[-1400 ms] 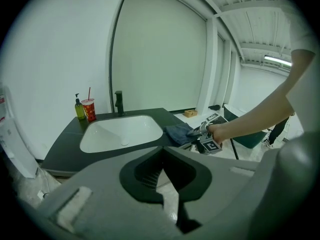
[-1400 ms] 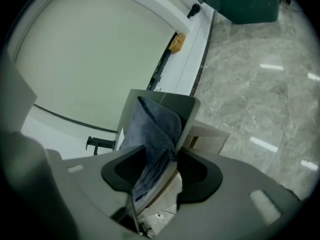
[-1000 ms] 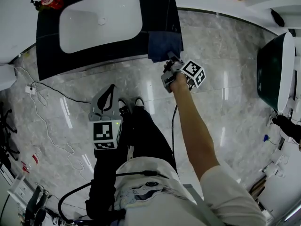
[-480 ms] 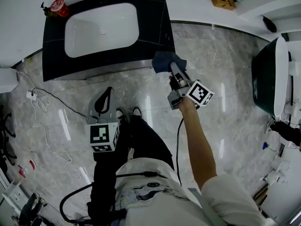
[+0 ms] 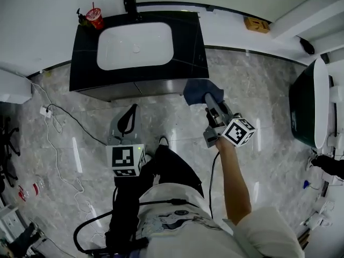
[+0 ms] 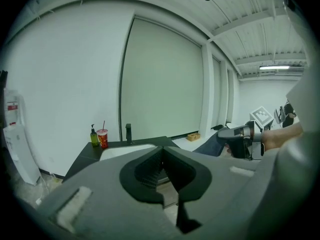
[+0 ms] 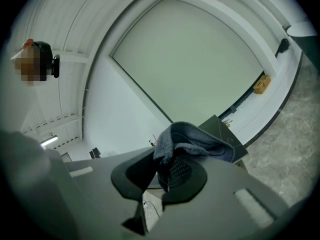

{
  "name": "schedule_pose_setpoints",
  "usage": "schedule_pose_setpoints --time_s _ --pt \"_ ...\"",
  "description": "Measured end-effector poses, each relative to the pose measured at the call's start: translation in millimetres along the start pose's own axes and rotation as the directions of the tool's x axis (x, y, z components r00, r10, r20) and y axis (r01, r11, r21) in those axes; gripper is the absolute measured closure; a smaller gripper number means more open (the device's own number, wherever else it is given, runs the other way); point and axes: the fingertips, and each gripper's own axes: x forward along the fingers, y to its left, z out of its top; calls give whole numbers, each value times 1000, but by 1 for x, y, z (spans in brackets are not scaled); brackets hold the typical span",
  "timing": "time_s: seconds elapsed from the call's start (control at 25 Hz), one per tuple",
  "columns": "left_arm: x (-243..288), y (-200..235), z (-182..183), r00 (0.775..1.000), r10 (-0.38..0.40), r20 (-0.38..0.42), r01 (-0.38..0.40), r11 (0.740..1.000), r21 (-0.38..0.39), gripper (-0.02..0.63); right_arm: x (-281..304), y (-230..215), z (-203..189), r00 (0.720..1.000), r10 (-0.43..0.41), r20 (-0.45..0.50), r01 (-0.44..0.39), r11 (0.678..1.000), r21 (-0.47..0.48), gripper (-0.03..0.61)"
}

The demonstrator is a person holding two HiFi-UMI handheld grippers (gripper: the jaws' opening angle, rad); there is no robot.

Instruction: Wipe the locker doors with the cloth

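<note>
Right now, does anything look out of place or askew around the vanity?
Loose cables trail across the floor left of the vanity, a possible trip hazard. The cloth hangs bunched from the right gripper, not flat. Nothing looks spilled.

Fuzzy fabric cloth [image 5: 196, 92], glossy polished-stone floor [image 5: 258, 85] w/ reflections, smooth white basin [image 5: 134, 47], dark smooth countertop [image 5: 189, 42].

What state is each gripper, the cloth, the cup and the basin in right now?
Left gripper: shut, nothing between the jaws.
Right gripper: shut on the cloth.
Cloth: bunched, clamped at one end, the rest draped over the jaws.
Red cup: upright on the counter, straw in.
Basin: nothing in it.
</note>
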Motion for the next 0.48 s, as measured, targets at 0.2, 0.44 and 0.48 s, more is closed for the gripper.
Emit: schedule_pose_setpoints --time_s 0.2,0.44,0.48 --pt "-42 17 11 997 10 79 -13 999 36 612 -14 50 -6 999 20 50 -18 999 -36 549" --pt "-92 30 0 993 35 112 -40 998 42 612 -31 104 -26 995 46 91 -33 990 -140 549" --pt "-97 31 -4 993 40 113 -45 998 43 612 -32 108 -31 995 47 86 -32 987 -160 549"
